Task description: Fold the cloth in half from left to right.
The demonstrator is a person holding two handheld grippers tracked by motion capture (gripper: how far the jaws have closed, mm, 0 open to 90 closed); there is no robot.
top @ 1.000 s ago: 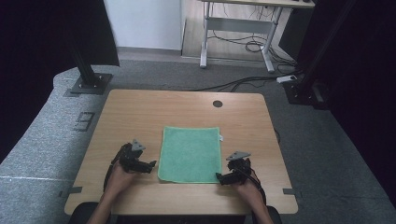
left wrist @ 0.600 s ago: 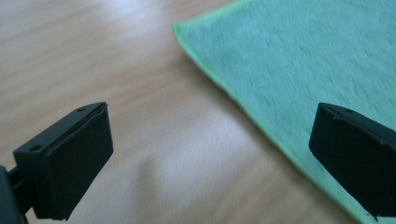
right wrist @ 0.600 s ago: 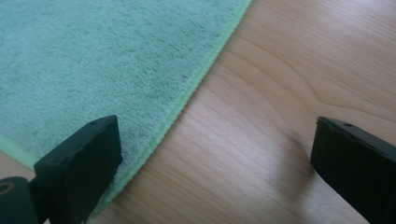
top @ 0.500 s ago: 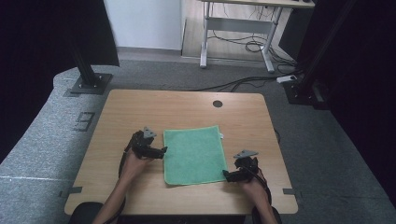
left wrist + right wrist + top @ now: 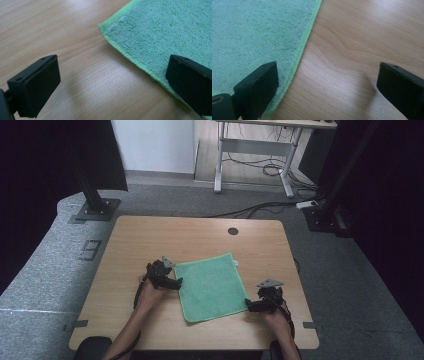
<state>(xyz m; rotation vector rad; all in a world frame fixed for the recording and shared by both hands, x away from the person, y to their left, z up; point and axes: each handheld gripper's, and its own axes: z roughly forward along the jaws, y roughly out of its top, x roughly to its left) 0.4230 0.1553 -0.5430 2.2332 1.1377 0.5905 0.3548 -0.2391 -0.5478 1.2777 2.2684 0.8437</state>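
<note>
One rectangular light wooden table (image 5: 150, 245) was seen bearing a flat, square green terry cloth (image 5: 212, 285), laid slightly askew near the person's edge. The cloth lay between the two tools: its left edge was straddled by the left gripper (image 5: 176, 282), its right edge near the lower corner by the right gripper (image 5: 248, 305). Both sets of jaws were held wide apart, nothing clamped. Each edge was judged equally near its gripper.

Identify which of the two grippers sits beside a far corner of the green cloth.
The left gripper: it sits by the green cloth's far-left corner, while the right gripper is at the near part of its right edge.
</note>
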